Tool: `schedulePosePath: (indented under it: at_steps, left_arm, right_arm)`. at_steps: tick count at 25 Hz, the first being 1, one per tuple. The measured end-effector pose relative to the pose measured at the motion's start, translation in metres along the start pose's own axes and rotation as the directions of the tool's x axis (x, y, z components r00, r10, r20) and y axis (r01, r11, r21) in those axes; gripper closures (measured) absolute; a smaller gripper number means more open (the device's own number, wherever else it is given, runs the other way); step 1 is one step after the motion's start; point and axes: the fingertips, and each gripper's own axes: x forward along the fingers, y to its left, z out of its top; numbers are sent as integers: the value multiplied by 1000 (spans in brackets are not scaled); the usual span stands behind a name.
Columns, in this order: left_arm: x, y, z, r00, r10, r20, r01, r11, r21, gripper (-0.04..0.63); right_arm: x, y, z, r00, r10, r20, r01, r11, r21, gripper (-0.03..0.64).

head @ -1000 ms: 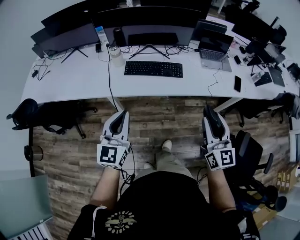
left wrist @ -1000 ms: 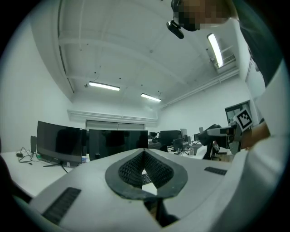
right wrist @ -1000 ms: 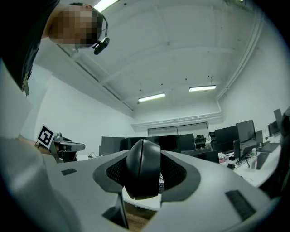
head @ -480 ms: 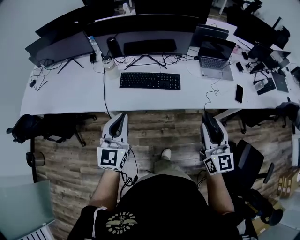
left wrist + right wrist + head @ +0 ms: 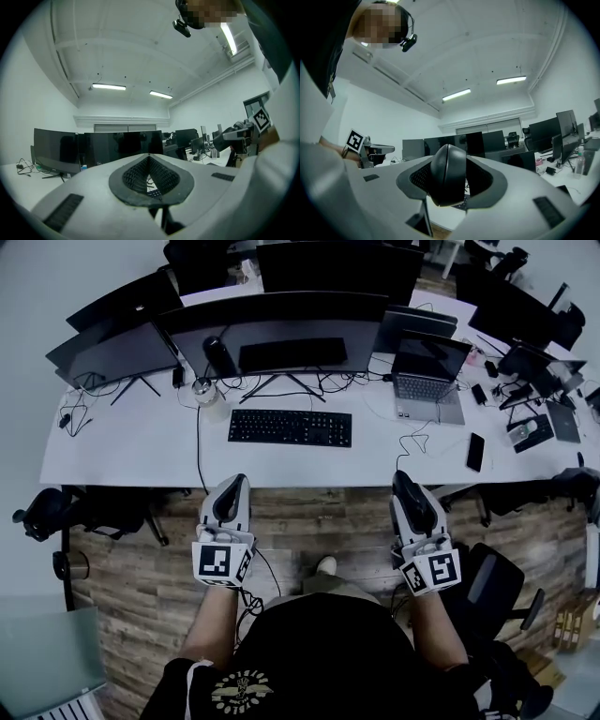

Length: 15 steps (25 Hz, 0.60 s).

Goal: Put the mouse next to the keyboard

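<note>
A black mouse (image 5: 448, 177) sits between the jaws of my right gripper (image 5: 450, 157), which is shut on it. In the head view the right gripper (image 5: 409, 486) hangs over the wooden floor just short of the desk's front edge, and the mouse (image 5: 418, 504) shows dark between its jaws. The black keyboard (image 5: 290, 427) lies on the white desk (image 5: 131, 442) in front of the middle monitor, ahead and left of the right gripper. My left gripper (image 5: 232, 495) is at the same distance from the desk, shut and empty, its pads meeting at the tip (image 5: 149, 158).
Several dark monitors (image 5: 272, 329) line the back of the desk. A laptop (image 5: 427, 381) stands right of the keyboard, a phone (image 5: 474, 452) beyond it. A jar (image 5: 208, 399) and cables (image 5: 412, 442) lie on the desk. Office chairs (image 5: 56, 507) stand at the left and right (image 5: 497, 568).
Both grippers and the head have moved forward toward the desk, so the desk now sits closer below. The right gripper's hold on the mouse is unchanged.
</note>
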Motion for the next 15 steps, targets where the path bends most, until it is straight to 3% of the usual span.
schedulePosePath:
  at_steps: [15]
  left_arm:
    - [26, -6, -1, 999, 29, -26, -28, 999, 22, 594]
  right_arm:
    - [28, -25, -4, 998, 61, 5, -61, 998, 22, 439]
